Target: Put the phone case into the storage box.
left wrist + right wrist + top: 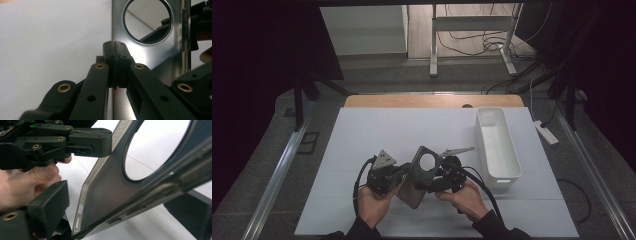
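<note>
A smoky grey phone case with a round hole near its top is held tilted above the white mat. My left gripper is shut on the case's left edge; in the left gripper view its jaws pinch the thin rim of the case below the hole. My right gripper comes in from the right. In the right gripper view its jaws stand wide on either side of the case, with a gap showing at the left pad. The left gripper grips the far edge there.
A white oblong bin stands empty at the right of the white mat. A wooden table edge runs along the back. Beyond it are metal table legs and cables on the floor.
</note>
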Available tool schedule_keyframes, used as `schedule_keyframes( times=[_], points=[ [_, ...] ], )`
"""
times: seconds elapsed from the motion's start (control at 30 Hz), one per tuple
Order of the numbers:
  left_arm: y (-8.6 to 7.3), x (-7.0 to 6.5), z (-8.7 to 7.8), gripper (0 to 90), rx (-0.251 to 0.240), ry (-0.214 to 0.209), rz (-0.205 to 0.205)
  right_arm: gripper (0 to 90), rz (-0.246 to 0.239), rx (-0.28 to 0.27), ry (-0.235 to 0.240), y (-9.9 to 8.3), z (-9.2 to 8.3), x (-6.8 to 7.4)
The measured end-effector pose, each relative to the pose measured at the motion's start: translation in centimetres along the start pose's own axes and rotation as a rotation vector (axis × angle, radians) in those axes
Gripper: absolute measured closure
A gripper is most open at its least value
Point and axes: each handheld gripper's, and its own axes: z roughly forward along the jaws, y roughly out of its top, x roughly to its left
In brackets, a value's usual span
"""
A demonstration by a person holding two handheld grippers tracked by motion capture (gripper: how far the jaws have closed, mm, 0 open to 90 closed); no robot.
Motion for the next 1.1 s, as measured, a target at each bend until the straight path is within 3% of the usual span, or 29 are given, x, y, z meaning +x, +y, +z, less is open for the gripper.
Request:
schedule_keyframes(
  times=[0.27,0.4,0.9,1.1],
  points=[
    [0.0,-0.1,0.0,88.9,-0.001,-0.003,0.002,40.8,0.023,-0.001,0.044,0.0,-0.1,-0.1],
    [0.0,-0.2,0.0,88.8,-0.004,-0.007,-0.001,50.5,0.047,0.001,0.079,0.0,-0.1,-0.3],
    [-0.1,-0.2,-0.1,88.7,-0.008,-0.017,0.002,80.0,0.113,-0.028,0.128,-0.1,-0.3,-1.0],
    [-0.1,-0.3,-0.1,88.4,-0.014,-0.023,0.005,85.2,0.149,-0.033,0.122,-0.1,-0.4,-1.3]
  ],
)
